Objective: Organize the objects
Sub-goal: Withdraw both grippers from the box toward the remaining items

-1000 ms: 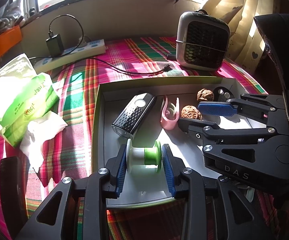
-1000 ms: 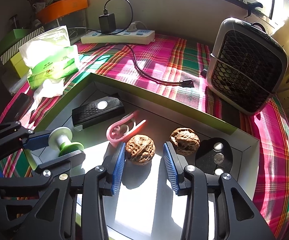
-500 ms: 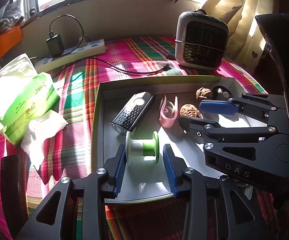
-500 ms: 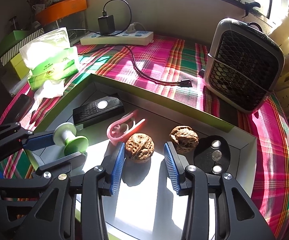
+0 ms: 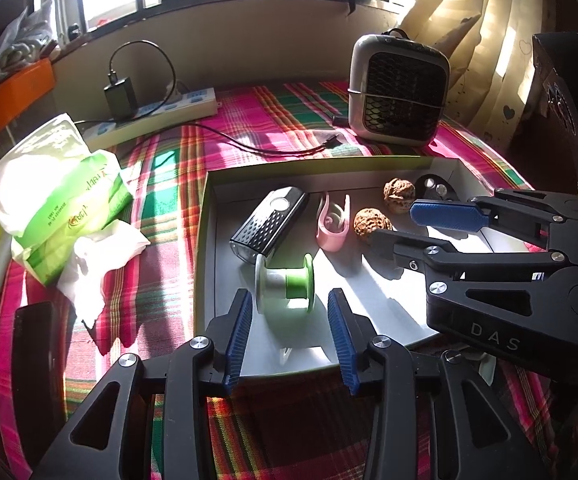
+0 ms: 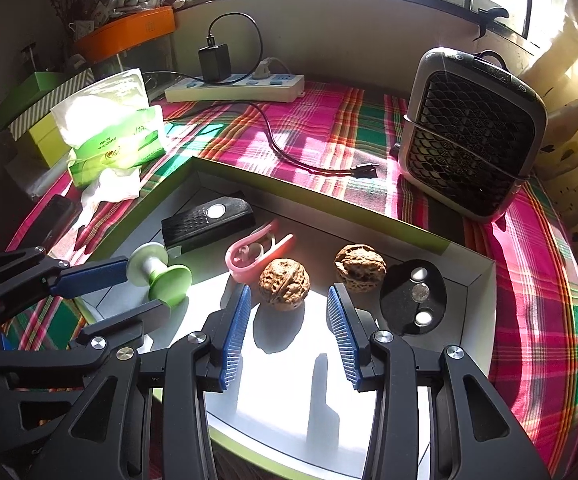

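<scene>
- Left tool: tilted down, jaws just opened further, pads clear of anything.
- Right tool: tilted down, jaws parted, gripping nothing.

Plaid-clothed table with shallow tray, power strip, small heater, tissue pack.

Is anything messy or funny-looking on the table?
Yes. A crumpled tissue lies loose on the cloth beside the tissue pack. In the tray, the spool lies tipped on its side. Nothing looks spilled or broken.
</scene>
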`<control>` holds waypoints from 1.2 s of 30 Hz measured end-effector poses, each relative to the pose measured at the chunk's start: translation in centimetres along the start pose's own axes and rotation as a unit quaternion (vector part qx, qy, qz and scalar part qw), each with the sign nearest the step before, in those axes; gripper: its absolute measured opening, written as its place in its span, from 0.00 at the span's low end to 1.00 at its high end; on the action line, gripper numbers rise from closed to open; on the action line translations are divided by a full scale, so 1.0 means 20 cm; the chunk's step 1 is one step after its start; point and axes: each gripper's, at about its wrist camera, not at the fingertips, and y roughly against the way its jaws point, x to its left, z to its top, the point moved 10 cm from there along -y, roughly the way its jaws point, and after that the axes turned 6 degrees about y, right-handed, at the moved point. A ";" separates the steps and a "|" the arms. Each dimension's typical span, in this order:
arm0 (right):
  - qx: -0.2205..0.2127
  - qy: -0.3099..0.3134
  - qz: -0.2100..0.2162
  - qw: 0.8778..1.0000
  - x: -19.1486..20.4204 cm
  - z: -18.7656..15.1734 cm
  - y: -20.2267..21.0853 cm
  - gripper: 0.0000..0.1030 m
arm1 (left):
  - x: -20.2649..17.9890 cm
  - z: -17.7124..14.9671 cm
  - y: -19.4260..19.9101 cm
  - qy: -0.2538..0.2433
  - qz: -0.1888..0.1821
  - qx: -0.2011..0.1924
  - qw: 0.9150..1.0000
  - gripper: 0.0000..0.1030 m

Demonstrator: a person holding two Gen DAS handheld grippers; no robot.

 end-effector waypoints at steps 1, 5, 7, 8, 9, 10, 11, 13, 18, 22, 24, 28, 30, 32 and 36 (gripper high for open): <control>-0.002 -0.001 0.000 1.000 0.00 0.00 0.01 0.41 | 0.00 0.00 0.01 -0.001 -0.002 -0.001 1.000 0.36; -0.009 -0.005 0.000 1.000 0.01 -0.01 0.06 0.41 | -0.01 -0.01 0.04 0.003 -0.002 -0.009 1.000 0.36; -0.014 -0.004 -0.003 1.000 0.01 -0.01 0.08 0.41 | -0.01 -0.01 0.06 0.005 -0.004 -0.010 1.000 0.36; -0.016 -0.005 -0.004 1.000 0.01 -0.02 0.09 0.41 | -0.01 -0.01 0.06 0.004 -0.004 -0.013 1.000 0.36; -0.018 -0.006 -0.004 1.000 0.01 -0.02 0.10 0.41 | -0.01 -0.02 0.07 0.003 -0.005 -0.013 1.000 0.36; -0.019 -0.007 -0.003 1.000 0.01 -0.02 0.11 0.41 | -0.02 -0.02 0.08 0.004 -0.005 -0.013 1.000 0.36; -0.021 -0.008 -0.004 1.000 0.02 -0.03 0.12 0.41 | -0.02 -0.03 0.09 0.003 -0.006 -0.014 1.000 0.36; -0.024 -0.010 -0.004 1.000 0.02 -0.04 0.14 0.41 | -0.02 -0.04 0.10 0.003 -0.006 -0.016 1.000 0.36; -0.032 -0.014 -0.007 0.999 0.03 -0.07 0.19 0.41 | -0.03 -0.05 0.16 0.006 -0.011 -0.026 1.000 0.37; -0.042 -0.017 -0.008 0.999 0.04 -0.09 0.24 0.41 | -0.05 -0.06 0.20 0.005 -0.017 -0.033 0.999 0.37; -0.046 -0.017 -0.011 0.999 0.04 -0.10 0.26 0.41 | -0.05 -0.07 0.21 0.007 -0.021 -0.034 0.999 0.37; -0.050 -0.023 -0.015 0.998 0.03 -0.13 0.30 0.41 | -0.06 -0.10 0.23 0.012 -0.032 -0.036 0.999 0.37; -0.052 -0.026 -0.016 0.998 0.03 -0.15 0.32 0.41 | -0.07 -0.12 0.25 0.012 -0.039 -0.037 0.998 0.37; -0.054 -0.024 -0.024 0.998 0.02 -0.17 0.33 0.41 | -0.08 -0.13 0.26 0.011 -0.044 -0.037 0.998 0.38; -0.056 -0.026 -0.028 0.998 0.02 -0.22 0.36 0.41 | -0.11 -0.18 0.27 0.010 -0.064 -0.033 0.997 0.38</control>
